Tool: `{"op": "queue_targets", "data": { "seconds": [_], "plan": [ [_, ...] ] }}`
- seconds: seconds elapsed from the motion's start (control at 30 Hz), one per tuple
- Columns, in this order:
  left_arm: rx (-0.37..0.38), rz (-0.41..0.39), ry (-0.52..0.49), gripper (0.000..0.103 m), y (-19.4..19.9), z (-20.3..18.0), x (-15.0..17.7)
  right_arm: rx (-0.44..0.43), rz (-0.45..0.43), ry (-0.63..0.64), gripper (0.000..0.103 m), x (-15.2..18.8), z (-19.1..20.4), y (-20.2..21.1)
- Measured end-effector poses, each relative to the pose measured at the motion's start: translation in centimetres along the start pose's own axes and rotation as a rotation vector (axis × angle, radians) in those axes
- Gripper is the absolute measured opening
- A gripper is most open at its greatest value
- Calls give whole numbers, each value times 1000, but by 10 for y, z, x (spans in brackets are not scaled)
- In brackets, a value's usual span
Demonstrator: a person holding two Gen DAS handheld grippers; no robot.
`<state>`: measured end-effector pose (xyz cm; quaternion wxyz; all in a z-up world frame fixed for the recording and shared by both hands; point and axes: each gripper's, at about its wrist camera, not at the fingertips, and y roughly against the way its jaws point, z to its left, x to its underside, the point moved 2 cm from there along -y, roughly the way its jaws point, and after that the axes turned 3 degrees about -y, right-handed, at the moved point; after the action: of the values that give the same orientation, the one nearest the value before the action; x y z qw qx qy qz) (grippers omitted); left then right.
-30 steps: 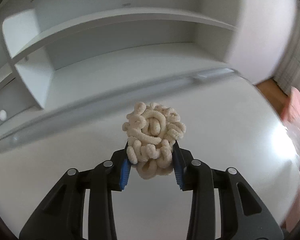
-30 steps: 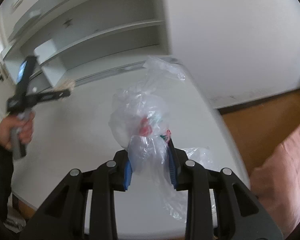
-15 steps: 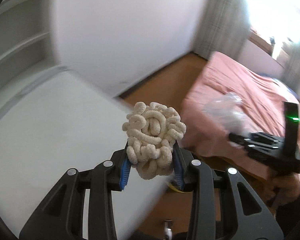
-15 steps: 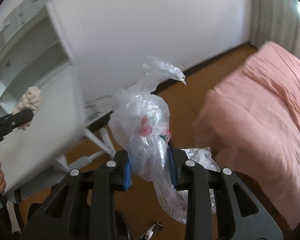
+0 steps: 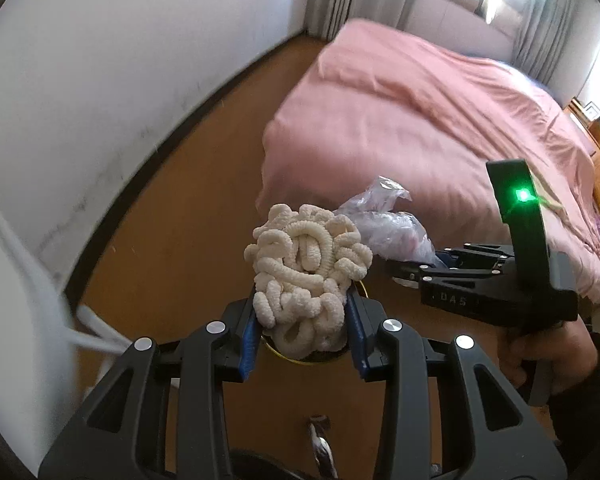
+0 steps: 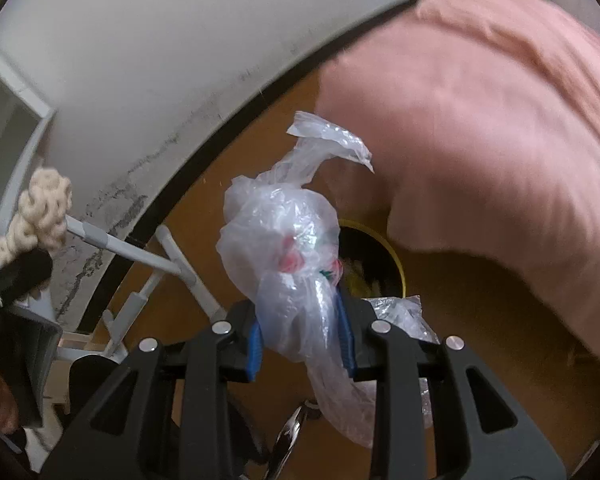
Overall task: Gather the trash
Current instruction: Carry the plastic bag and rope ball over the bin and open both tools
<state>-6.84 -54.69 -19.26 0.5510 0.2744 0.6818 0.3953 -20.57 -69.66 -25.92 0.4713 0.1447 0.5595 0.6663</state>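
My left gripper [image 5: 303,322] is shut on a cream knotted clump of cord [image 5: 306,276], held above the wooden floor. That clump also shows at the left of the right wrist view [image 6: 44,208]. My right gripper [image 6: 300,336] is shut on a knotted clear plastic bag [image 6: 284,256] with red and green bits inside. The bag [image 5: 384,224] and right gripper [image 5: 404,270] show to the right in the left wrist view. A yellow-rimmed bin [image 6: 380,264] stands on the floor just behind the bag, partly hidden; its rim [image 5: 362,290] peeks out under the clump.
A bed with a pink cover [image 5: 420,120] fills the right side, also in the right wrist view [image 6: 500,140]. A white wall [image 5: 100,60] with a dark skirting runs on the left. White desk legs [image 6: 140,256] stand at the left. The floor [image 5: 188,248] is brown wood.
Both grippers have swung away from the white desk and shelves toward the floor by the bed. The yellow-rimmed bin has come into view. Both still hold their loads.
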Motion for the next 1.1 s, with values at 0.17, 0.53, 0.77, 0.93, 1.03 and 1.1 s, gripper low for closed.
{"op": "queue_targets", "data": {
  "seconds": [0.17, 0.53, 0.77, 0.93, 1.03, 1.1],
  "plan": [
    [-10, 60, 1, 36, -40, -7, -2, -6, 68, -20, 30, 1, -14, -35],
    [2, 134, 34, 36, -70, 8, 5, -26, 104, -30, 54, -10, -19, -61],
    [16, 152, 31, 36, -84, 7, 0, -33, 79, -40, 55, -19, -20, -52],
    [38, 153, 8, 40, -89, -2, -4, -29, 40, -52, 55, -25, -22, -37],
    [45, 130, -12, 55, -86, -8, -11, -28, 5, -58, 55, -33, -23, -19],
    [44, 109, -21, 70, -81, -11, -15, -25, -25, -57, 57, -37, -23, -6]
  ]
}}
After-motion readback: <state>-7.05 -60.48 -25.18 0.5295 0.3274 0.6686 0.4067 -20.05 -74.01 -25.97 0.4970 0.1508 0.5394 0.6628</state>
